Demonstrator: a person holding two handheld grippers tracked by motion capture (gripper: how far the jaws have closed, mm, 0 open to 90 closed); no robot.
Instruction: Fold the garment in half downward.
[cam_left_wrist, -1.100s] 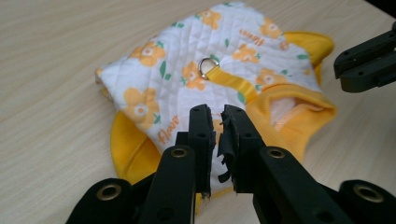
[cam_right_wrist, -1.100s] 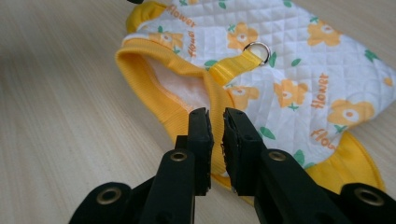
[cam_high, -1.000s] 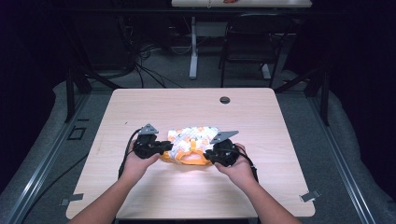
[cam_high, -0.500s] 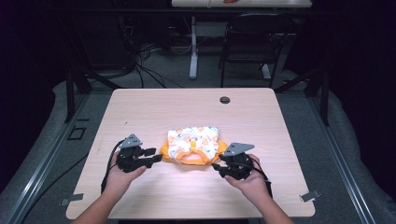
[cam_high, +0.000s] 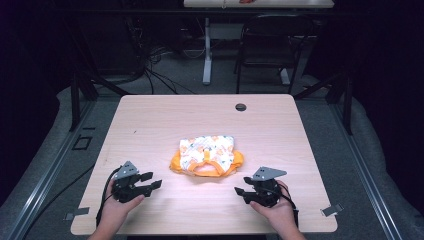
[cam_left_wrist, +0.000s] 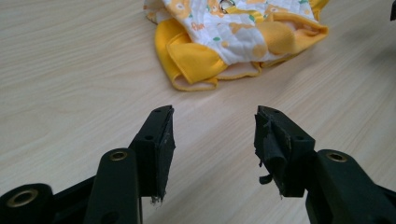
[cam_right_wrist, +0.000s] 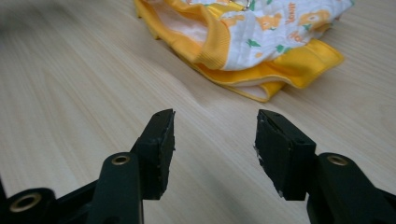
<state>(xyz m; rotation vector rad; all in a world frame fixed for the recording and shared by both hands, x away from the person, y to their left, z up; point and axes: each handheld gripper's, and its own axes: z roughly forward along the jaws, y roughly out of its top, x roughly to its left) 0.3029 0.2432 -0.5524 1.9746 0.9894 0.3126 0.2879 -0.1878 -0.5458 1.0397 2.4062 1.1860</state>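
Left tongs (cam_high: 150, 181) and right tongs (cam_high: 243, 192) have just been opening and now stand wide with nothing between them; compared with a second ago, when both were at the folded baby garment (cam_high: 207, 155), they have pulled back toward the near edge of the bench (cam_high: 160, 115), one to each side of it. The garment lies released, folded, at mid-bench, so the fold looks finished. Bare wood all round the garment leaves free room; only a small dark grommet (cam_high: 240, 107) sits beyond it.
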